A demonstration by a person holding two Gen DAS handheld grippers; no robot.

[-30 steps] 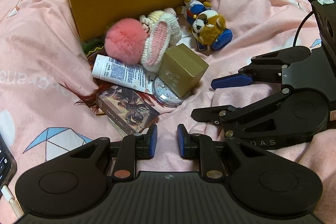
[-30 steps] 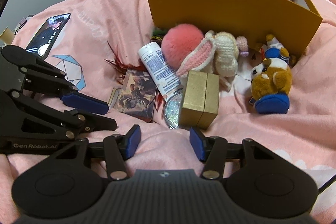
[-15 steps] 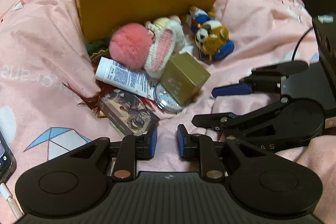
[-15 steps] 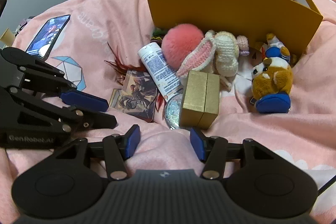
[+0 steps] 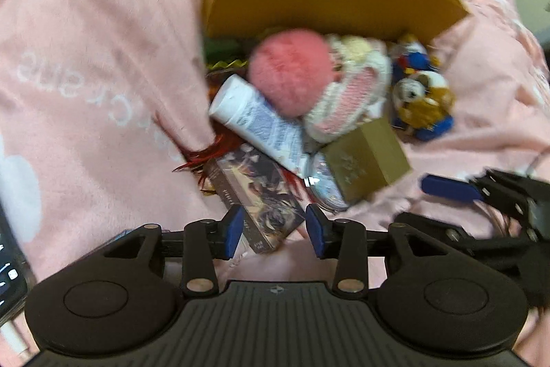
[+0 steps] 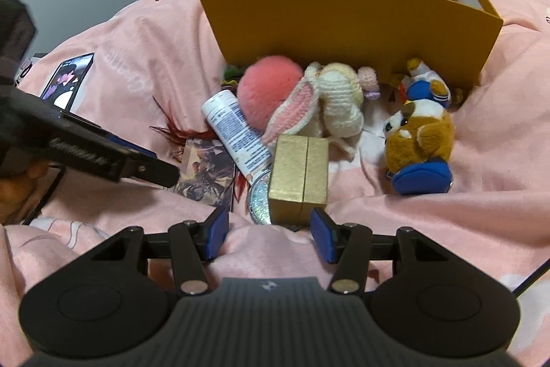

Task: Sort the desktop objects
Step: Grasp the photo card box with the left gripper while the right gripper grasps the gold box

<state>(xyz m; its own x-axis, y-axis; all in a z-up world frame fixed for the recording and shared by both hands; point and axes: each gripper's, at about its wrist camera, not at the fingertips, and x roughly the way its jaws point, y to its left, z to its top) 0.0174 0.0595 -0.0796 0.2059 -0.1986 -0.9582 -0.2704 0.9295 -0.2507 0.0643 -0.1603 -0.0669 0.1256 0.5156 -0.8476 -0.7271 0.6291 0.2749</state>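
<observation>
On a pink blanket (image 6: 481, 133), the left gripper (image 5: 275, 226), jaws just opened, straddles a card box (image 5: 254, 195) untouched, while the right gripper (image 6: 270, 234) hangs half-open near a gold box (image 6: 299, 174).

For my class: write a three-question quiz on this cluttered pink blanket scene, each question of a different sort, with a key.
1. True or false: the gold box lies inside the yellow bin.
2. Which object lies between the open jaws of the left gripper? A) card box B) pink pompom C) white tube
3. Fill in: the plush dog wears ____ shoes.

Key
1. False; it lies on the blanket in front of the bin.
2. A; the jaws have just been opening and the pads do not press on it.
3. Blue.
</observation>
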